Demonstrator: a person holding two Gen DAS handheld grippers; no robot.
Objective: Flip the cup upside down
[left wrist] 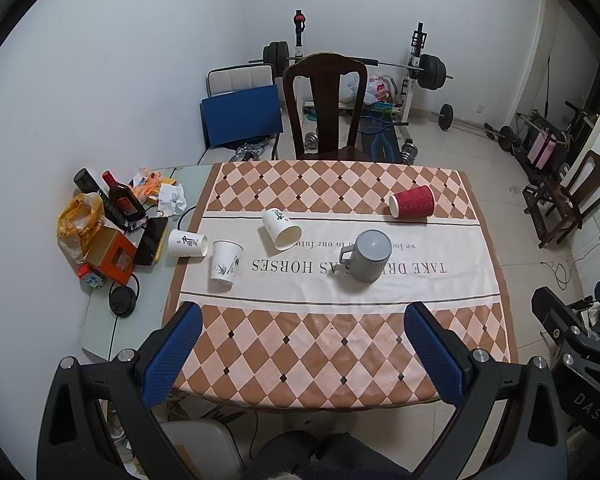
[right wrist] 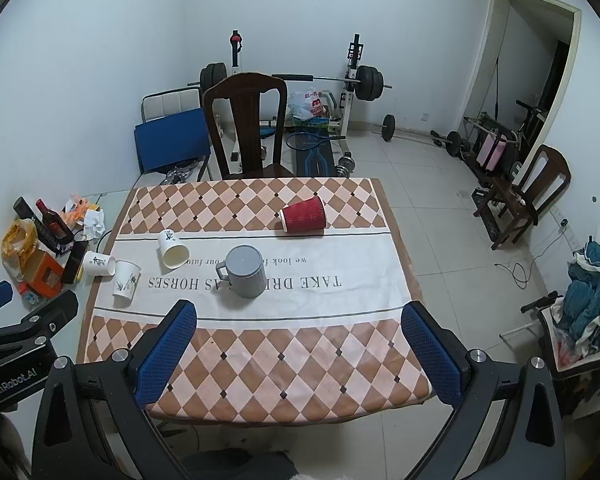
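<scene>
A table (left wrist: 488, 248) under a brown-and-peach diamond tablecloth (left wrist: 340, 336) with a white printed band fills the middle of both views, and a dark wooden chair (left wrist: 325, 108) stands at its 12 o'clock edge with a barbell rack (left wrist: 414, 68) against the wall behind. Held above the 6 o'clock edge, the left gripper (left wrist: 302, 354) has its blue-padded jaws spread wide with nothing between them, and the right gripper (right wrist: 298, 354) is likewise wide apart and empty. Near the centre of the white band a grey mug (left wrist: 366, 255) stands bottom-up, its handle toward 9 o'clock. A red ribbed paper cup (left wrist: 412, 201) lies on its side toward 1 o'clock, mouth facing 9 o'clock, well apart from the mug. At about 11 o'clock of the mug a white paper cup (left wrist: 281, 229) lies tipped with its open mouth facing the cameras. At 9 o'clock an upright white cup with a plant print (left wrist: 225, 261) stands mouth up, and just beside it another white cup (left wrist: 187, 243) lies on its side at the cloth's edge. Beyond the cloth at 9 o'clock sit a dark bottle (left wrist: 122, 200), an orange box (left wrist: 110, 256) and crumpled tissue (left wrist: 172, 198).
</scene>
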